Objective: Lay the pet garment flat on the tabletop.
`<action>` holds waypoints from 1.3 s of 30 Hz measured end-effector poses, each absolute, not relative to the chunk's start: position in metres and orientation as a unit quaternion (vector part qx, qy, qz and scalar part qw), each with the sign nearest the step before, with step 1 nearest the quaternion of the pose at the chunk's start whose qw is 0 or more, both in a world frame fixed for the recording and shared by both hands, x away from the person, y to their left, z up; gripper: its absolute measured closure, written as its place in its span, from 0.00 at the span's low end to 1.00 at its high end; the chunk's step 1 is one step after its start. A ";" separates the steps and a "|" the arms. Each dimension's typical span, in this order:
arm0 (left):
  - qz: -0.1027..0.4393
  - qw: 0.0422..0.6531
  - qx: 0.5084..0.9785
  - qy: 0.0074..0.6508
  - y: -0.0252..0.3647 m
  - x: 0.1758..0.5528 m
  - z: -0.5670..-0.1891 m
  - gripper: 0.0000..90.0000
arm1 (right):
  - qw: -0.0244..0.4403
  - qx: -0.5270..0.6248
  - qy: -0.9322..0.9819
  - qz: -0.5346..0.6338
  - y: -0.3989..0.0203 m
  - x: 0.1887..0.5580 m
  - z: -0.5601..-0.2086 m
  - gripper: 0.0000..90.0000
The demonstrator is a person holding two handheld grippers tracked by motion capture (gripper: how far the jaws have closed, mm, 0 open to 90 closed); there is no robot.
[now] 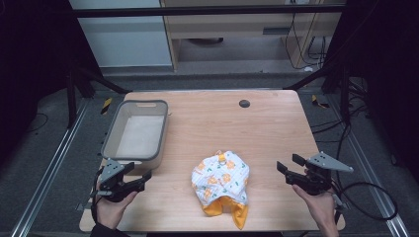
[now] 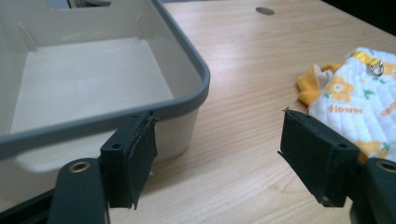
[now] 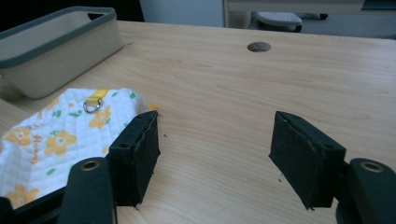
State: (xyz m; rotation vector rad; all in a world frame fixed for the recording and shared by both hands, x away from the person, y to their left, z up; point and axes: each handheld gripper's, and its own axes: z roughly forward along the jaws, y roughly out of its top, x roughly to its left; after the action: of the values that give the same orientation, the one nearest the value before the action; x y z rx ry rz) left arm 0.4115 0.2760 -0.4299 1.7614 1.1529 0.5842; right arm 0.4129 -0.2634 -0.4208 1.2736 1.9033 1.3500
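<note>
From the high view, my left claw [image 1: 143, 178] is at the lower left of the frame, spread wide and holding nothing. My left hand [image 1: 112, 207] grips it from below. It sits just beside the near end of the bin [image 1: 111, 134], which is left of the middle on the table [image 1: 267, 128]. My right claw [image 1: 286, 169] is at the lower right, also spread wide and holding nothing, with my right hand [image 1: 320, 205] under it. The cloth [image 1: 221, 181] lies between my two claws, low in the middle (white with orange flowers and a yellow edge).

In the left claw view, the bin [image 2: 187, 65] takes up the upper left. My two black jaws stand far apart at the bottom. The cloth [image 2: 355, 98] is at the right edge, with a small metal ring [image 2: 376, 69] on it.

In the right claw view, my jaws are spread apart too. The cloth [image 3: 56, 135] lies at the lower left, its ring [image 3: 91, 106] near its top. The bin [image 3: 60, 42] is in the upper left. A round hole [image 3: 258, 46] sits in the table [image 3: 224, 93] near the top.
</note>
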 end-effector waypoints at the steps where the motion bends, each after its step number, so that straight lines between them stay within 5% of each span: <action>1: 0.237 0.463 0.715 0.466 0.275 0.413 -0.428 0.30 | 0.238 0.463 0.694 0.497 -0.263 0.414 -0.419 0.36; 39: 0.207 0.457 0.763 0.407 0.191 0.462 -0.413 0.36 | 0.211 0.404 0.748 0.483 -0.194 0.464 -0.395 0.39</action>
State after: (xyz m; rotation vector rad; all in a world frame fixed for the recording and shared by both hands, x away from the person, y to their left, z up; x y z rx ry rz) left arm 0.4621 0.1914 -0.4129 1.8817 1.0026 0.5114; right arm 0.4641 -0.1937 -0.3954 1.1218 2.0794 1.3418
